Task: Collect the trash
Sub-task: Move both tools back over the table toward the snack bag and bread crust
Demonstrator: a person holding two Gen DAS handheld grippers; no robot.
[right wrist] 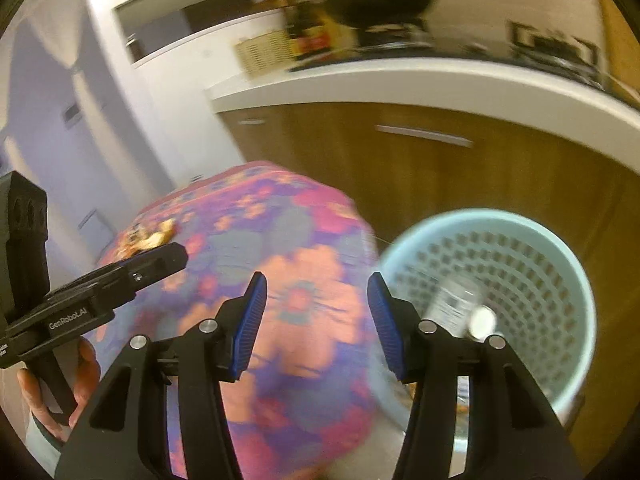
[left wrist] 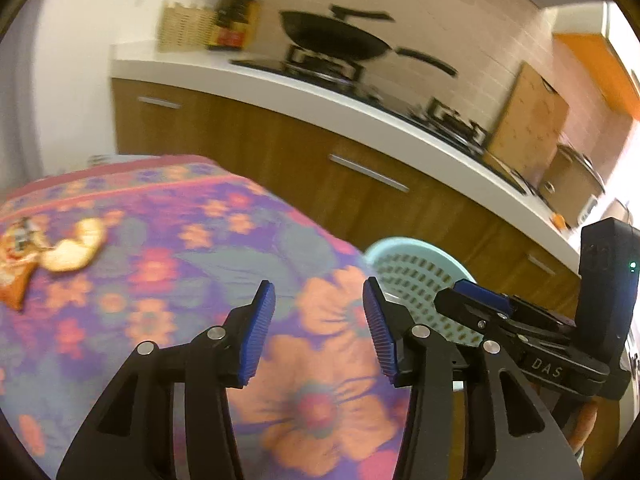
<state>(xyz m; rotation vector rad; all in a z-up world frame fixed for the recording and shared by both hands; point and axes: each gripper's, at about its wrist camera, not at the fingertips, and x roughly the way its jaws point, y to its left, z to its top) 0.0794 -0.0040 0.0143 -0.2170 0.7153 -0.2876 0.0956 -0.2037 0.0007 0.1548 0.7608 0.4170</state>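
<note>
An orange snack wrapper [left wrist: 16,264] and a pale fruit peel [left wrist: 74,250] lie at the far left of the floral tablecloth [left wrist: 208,264]; they show small in the right wrist view [right wrist: 150,236]. A light blue mesh bin [right wrist: 520,280] stands right of the table, with a clear plastic bottle [right wrist: 460,308] inside. The bin also shows in the left wrist view [left wrist: 416,276]. My left gripper [left wrist: 320,332] is open and empty above the table's right part. My right gripper [right wrist: 316,320] is open and empty over the table edge, beside the bin.
A white kitchen counter [left wrist: 320,96] over wooden cabinets [left wrist: 280,148] runs behind the table and bin. On it are a black wok [left wrist: 336,38] on a stove, a cutting board [left wrist: 528,116] and a pot [left wrist: 572,184]. A white wall [right wrist: 60,120] is at left.
</note>
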